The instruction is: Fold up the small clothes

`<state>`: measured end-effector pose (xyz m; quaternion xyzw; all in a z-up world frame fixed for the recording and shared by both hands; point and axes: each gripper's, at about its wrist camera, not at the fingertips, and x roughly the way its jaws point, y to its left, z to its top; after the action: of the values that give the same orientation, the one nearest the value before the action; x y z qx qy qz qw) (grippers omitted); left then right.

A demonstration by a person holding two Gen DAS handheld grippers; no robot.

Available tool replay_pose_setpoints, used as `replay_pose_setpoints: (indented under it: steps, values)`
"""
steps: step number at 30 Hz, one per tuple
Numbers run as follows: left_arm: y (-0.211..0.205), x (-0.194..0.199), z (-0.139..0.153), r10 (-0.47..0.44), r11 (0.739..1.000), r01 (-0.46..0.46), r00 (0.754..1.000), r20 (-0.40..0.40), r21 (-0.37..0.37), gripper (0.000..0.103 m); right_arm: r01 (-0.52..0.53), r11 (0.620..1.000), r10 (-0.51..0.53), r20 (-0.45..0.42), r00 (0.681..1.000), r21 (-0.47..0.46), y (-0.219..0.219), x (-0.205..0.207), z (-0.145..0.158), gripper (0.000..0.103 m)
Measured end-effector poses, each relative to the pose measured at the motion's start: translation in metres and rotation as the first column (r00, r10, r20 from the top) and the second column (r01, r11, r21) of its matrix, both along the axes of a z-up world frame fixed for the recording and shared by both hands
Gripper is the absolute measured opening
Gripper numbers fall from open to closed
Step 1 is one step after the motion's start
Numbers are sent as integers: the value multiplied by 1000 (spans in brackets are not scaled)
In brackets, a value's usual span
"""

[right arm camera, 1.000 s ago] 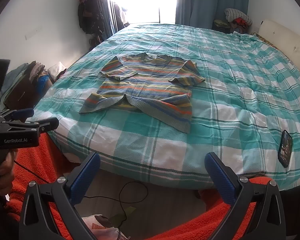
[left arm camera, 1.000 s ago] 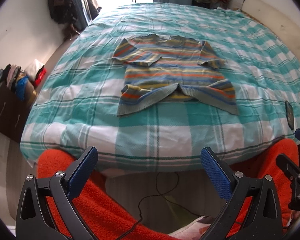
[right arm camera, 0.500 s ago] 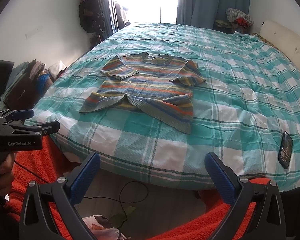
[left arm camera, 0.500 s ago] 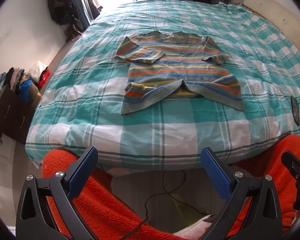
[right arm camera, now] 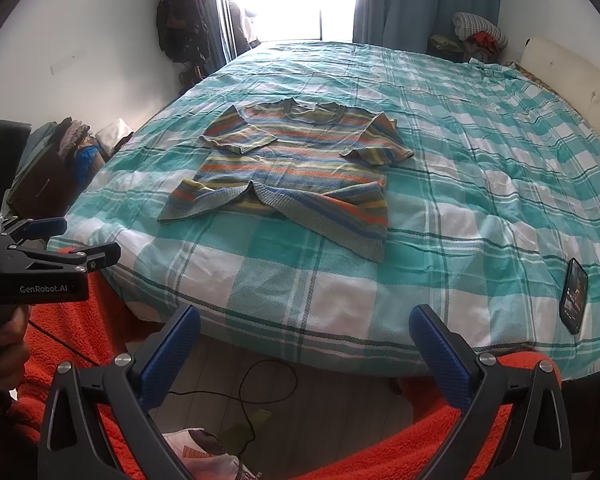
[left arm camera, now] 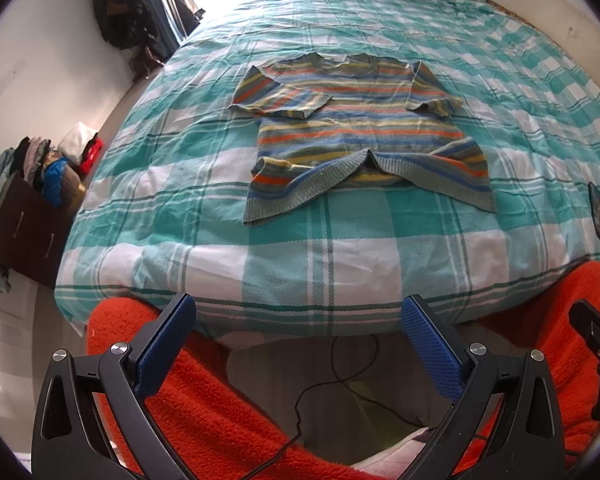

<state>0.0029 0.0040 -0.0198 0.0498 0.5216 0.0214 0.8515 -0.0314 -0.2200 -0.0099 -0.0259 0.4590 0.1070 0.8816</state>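
Note:
A small striped knit sweater [left arm camera: 360, 128] [right arm camera: 296, 164] lies on a teal checked bed [left arm camera: 340, 264] [right arm camera: 480, 184], neck away from me. Both short sleeves are folded inward and the two lower corners of its hem are turned up. My left gripper [left arm camera: 298, 336] hangs open off the near edge of the bed, well short of the sweater, with nothing between its blue pads. My right gripper [right arm camera: 304, 338] is also open and empty, below the bed edge. The left gripper's body [right arm camera: 40, 272], held by a hand, shows at the left of the right wrist view.
A dark phone [right arm camera: 574, 296] [left arm camera: 598, 214] lies near the bed's right front corner. An orange fleece blanket [left arm camera: 204, 400] [right arm camera: 440, 440] covers the foreground. A cable [right arm camera: 236, 388] runs on the floor. Piled clothes on a dark dresser [left arm camera: 32, 200] stand left; hanging clothes [right arm camera: 184, 12] at the back.
Both views have shifted slightly, with the left gripper drifting a little so the sweater sits lower and nearer in its view. Both grippers stay open; the sweater has not moved.

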Motion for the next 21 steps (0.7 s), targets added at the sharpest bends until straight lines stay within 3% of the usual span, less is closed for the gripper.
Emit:
replay_pose_setpoints:
  steps: [21]
  values:
    - [-1,0,-3,-5,1000,6,1000,-2,5,102,3,1000,-3,-2,1000,-2,-1,1,-2,103]
